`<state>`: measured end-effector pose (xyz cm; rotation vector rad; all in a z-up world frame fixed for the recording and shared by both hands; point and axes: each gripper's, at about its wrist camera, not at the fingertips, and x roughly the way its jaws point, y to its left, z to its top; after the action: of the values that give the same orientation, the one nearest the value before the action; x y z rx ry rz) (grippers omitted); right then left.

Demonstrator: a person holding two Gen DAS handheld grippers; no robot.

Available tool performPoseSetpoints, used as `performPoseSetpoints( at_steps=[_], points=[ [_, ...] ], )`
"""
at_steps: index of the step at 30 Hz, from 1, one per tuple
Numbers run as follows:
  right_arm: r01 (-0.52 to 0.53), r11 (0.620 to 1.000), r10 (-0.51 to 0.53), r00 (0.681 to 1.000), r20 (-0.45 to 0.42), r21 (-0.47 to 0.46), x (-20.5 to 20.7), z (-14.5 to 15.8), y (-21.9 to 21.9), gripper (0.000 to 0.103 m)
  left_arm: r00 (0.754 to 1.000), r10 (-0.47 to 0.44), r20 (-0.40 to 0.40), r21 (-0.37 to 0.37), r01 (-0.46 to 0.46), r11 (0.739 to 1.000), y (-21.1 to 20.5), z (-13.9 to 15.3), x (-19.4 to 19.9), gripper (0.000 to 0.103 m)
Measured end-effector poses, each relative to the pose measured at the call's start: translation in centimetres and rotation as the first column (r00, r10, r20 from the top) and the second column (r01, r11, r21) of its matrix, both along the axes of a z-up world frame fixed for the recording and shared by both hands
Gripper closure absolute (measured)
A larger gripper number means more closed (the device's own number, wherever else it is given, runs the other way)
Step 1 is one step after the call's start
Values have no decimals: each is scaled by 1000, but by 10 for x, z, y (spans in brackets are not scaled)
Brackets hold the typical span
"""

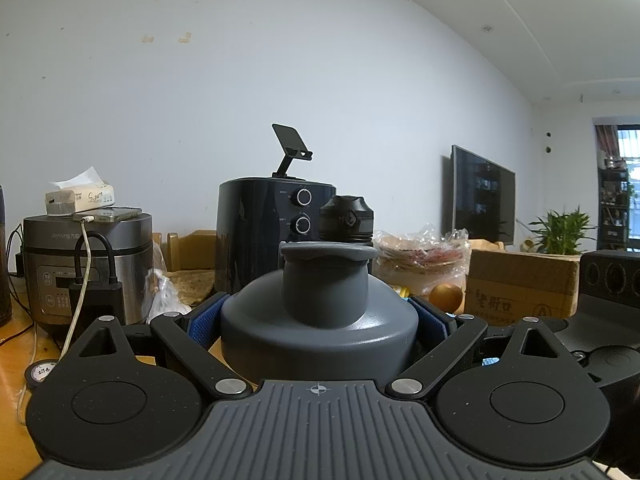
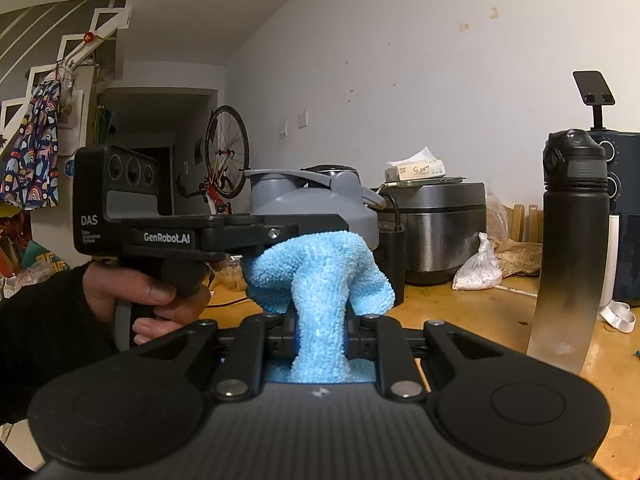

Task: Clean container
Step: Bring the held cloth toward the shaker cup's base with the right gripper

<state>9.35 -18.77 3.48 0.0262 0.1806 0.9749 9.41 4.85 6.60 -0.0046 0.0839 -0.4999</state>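
The left tool [image 1: 319, 320] was closed around the grey container [image 1: 319, 320], its blue pads pressed on both sides of the wide round body. The container looked like smooth plastic, with a narrow neck and a flat lid on top. The right tool [image 2: 320, 340] was closed on a fluffy blue cloth [image 2: 320, 276], which bunched up right by the container's side. The pictures did not show if it touched. No dirt or wet spots showed, so it was hard to tell how much wiping was done or left. Farther off on the yellow wooden surface [image 2: 460, 308] stood a tall dark bottle [image 2: 570, 240] with a frosted bottom, a shiny metal rice cooker [image 1: 86, 264] and a round dark air fryer [image 1: 260, 232].
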Motion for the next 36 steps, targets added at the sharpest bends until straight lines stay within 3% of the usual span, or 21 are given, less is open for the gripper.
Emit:
performPoseSetpoints(
  at_steps=[8,36],
  points=[
    [2,1000,-2,1000,-6,-8,1,0,1,91,1000,2,0,0,-2,1000,-1,0,-1,8],
    [-27,977,-4,989,-147,-213,14,-30,24,91,1000,4,1,1,-4,1000,-3,-2,-2,8]
  ],
)
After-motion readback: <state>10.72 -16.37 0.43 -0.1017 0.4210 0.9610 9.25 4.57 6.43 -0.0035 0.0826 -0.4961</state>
